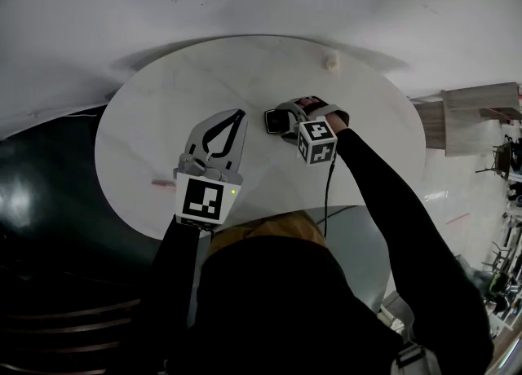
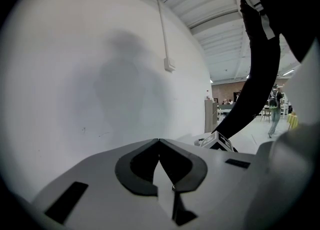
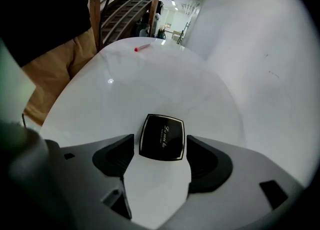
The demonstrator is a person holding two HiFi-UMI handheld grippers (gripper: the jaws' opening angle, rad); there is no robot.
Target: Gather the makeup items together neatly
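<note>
The right tool [image 3: 160,149] stands open astride the black compact [image 3: 161,136], which lies flat mid-bench [image 1: 163,104]. The left tool [image 2: 159,144] is closed and empty. Closing off-centre could skid the slick compact away. The red stick [image 1: 161,183] by the bench's left edge might roll off.

The black compact [image 3: 161,137] is gleaming glossy, like smooth plastic, with a thin gilt rim. The white tabletop [image 3: 150,74] is looking smooth and polished, faintly veined like marble. The right tongs [image 3: 160,149] are showing matt grey plastic with dull black pads [image 3: 114,156].
</note>
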